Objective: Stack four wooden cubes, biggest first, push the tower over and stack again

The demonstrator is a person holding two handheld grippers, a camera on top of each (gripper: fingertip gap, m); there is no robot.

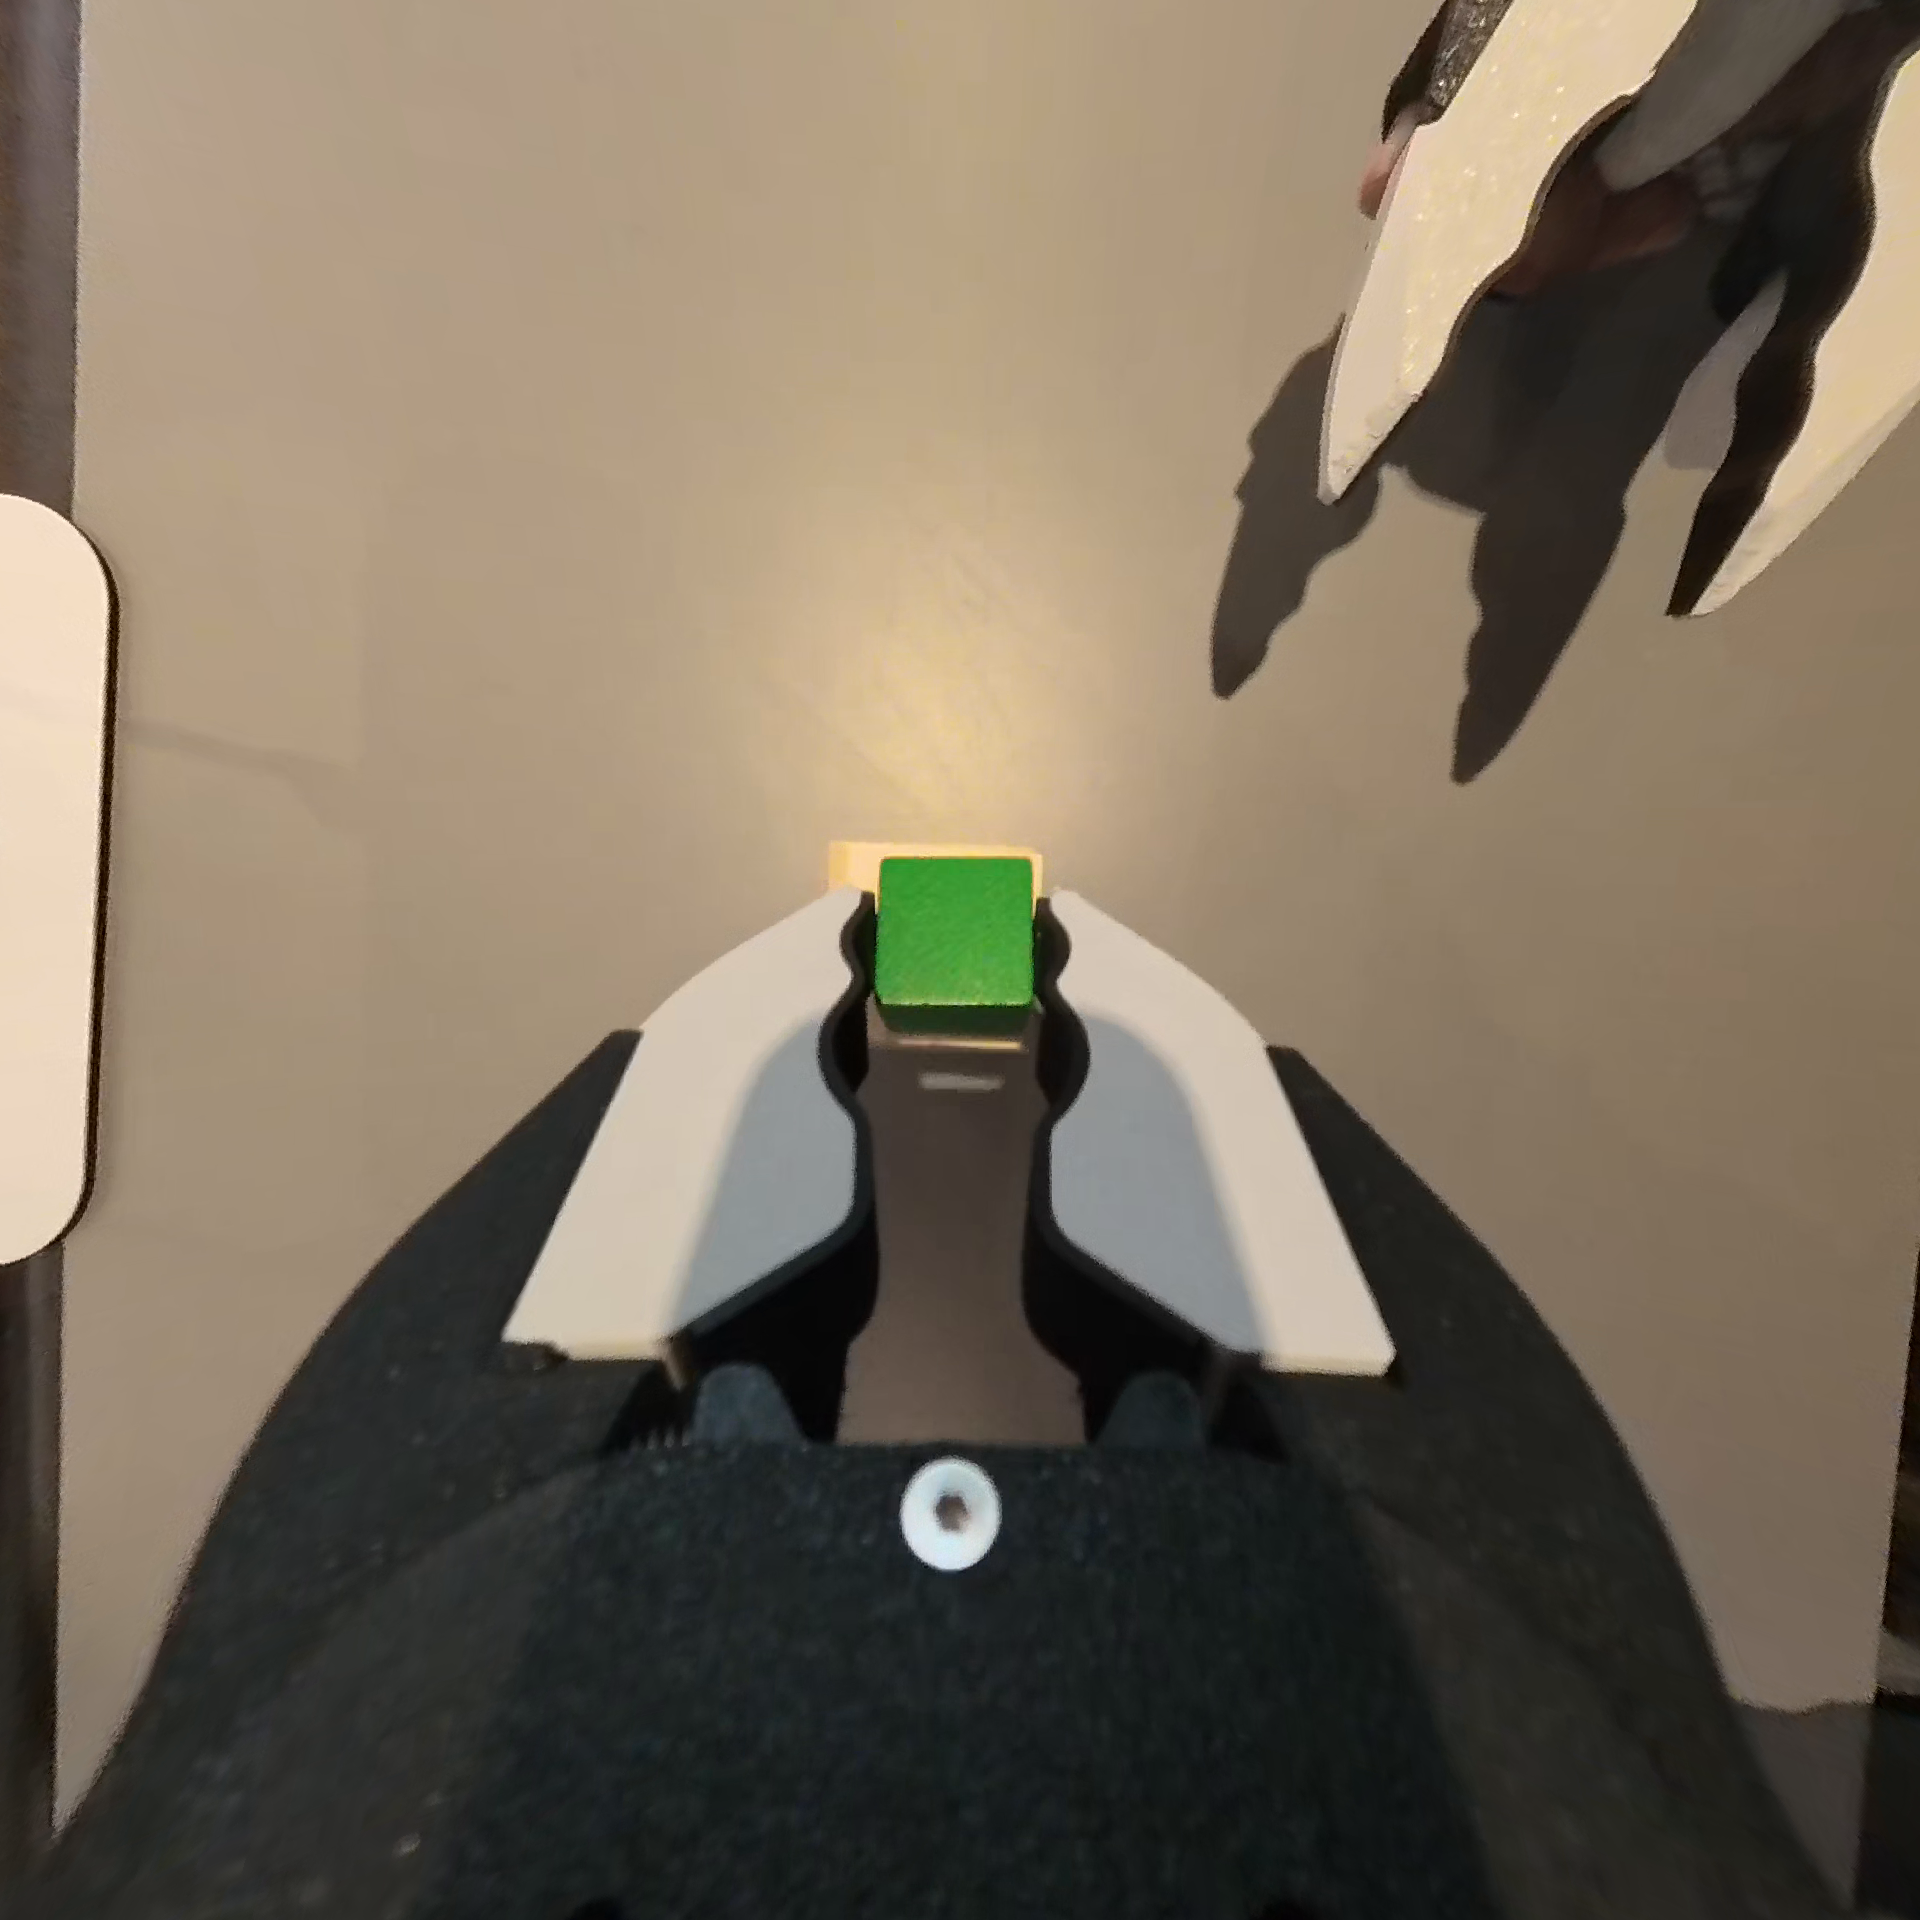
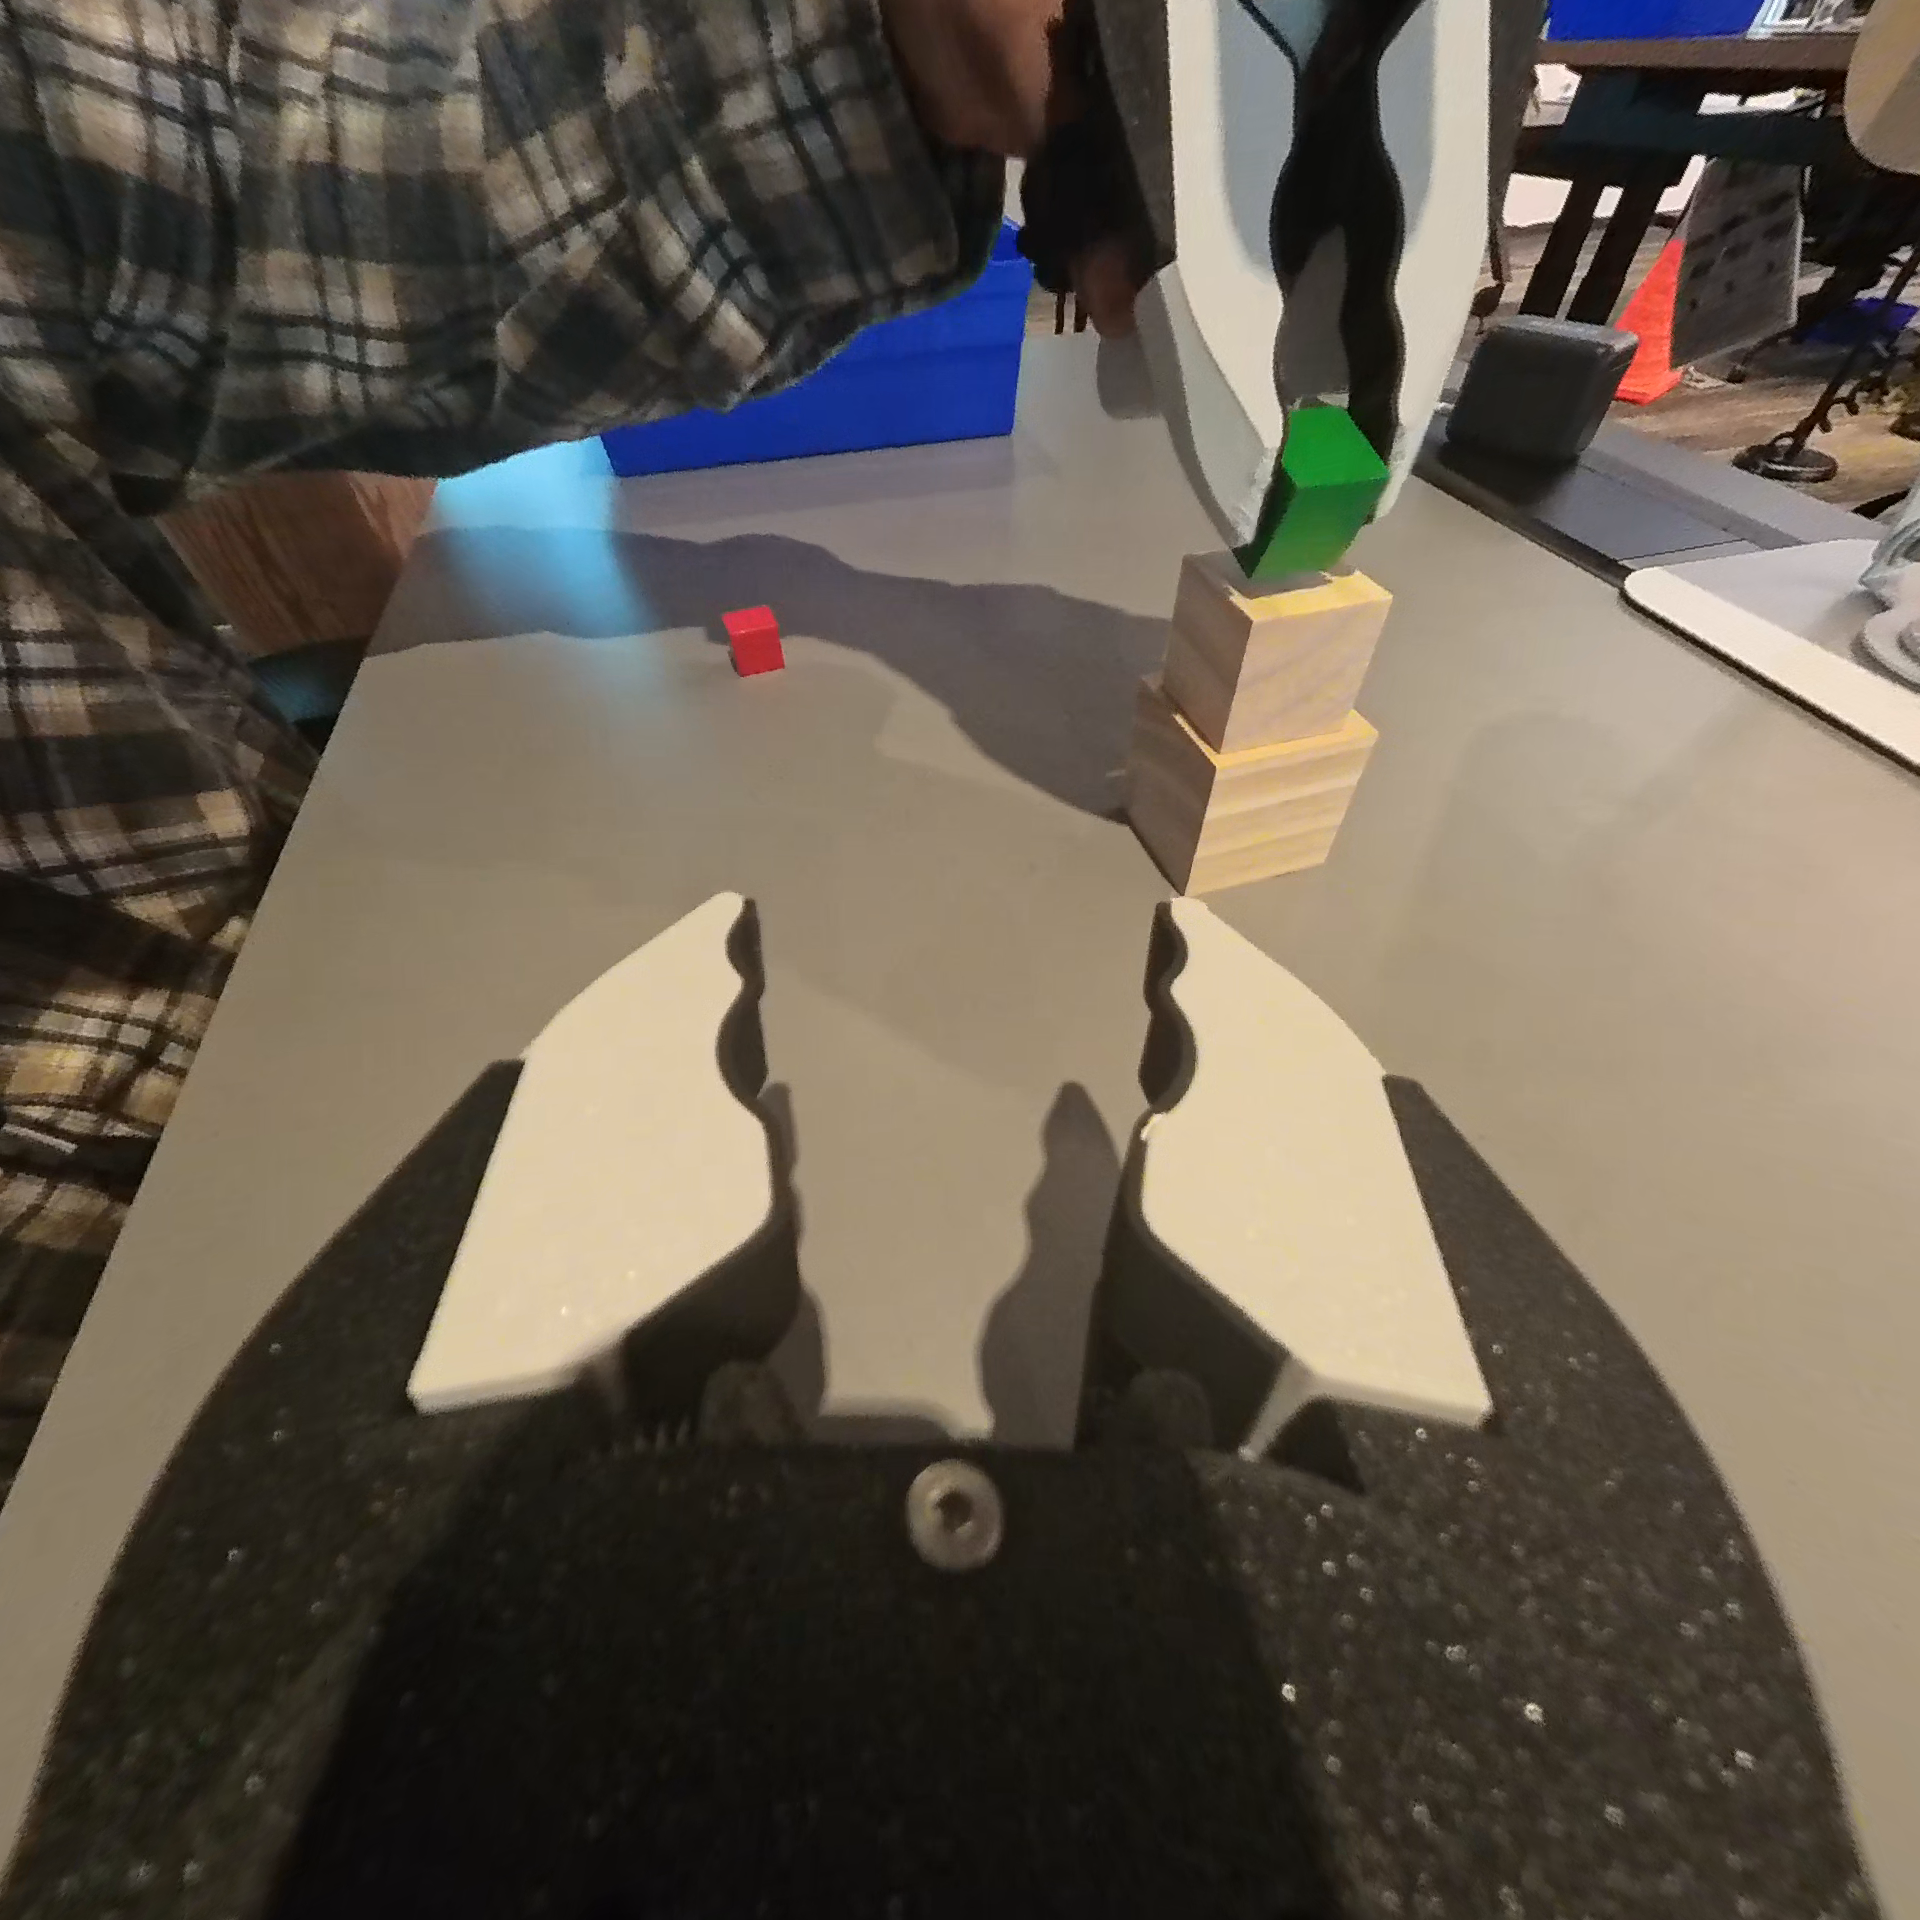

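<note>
My left gripper (image 1: 954, 914) points down and is shut on a green cube (image 1: 956, 930). In the right wrist view the green cube (image 2: 1317, 490) is tilted, its lower edge touching the top of a plain wooden cube (image 2: 1273, 665). That cube rests on a larger plain wooden cube (image 2: 1247, 800) on the grey table (image 2: 623, 831). In the left wrist view only a pale edge of the wooden cube (image 1: 852, 864) shows behind the green one. A small red cube (image 2: 753, 640) lies alone to the left. My right gripper (image 2: 954, 920) is open and empty, low over the table in front of the stack.
A person's plaid sleeve (image 2: 364, 260) hangs over the table's left side. A blue bin (image 2: 883, 384) stands at the far edge. A dark grey box (image 2: 1538, 400) and a white mat (image 2: 1766, 655) are at the right. The right gripper also shows in the left wrist view (image 1: 1507, 540).
</note>
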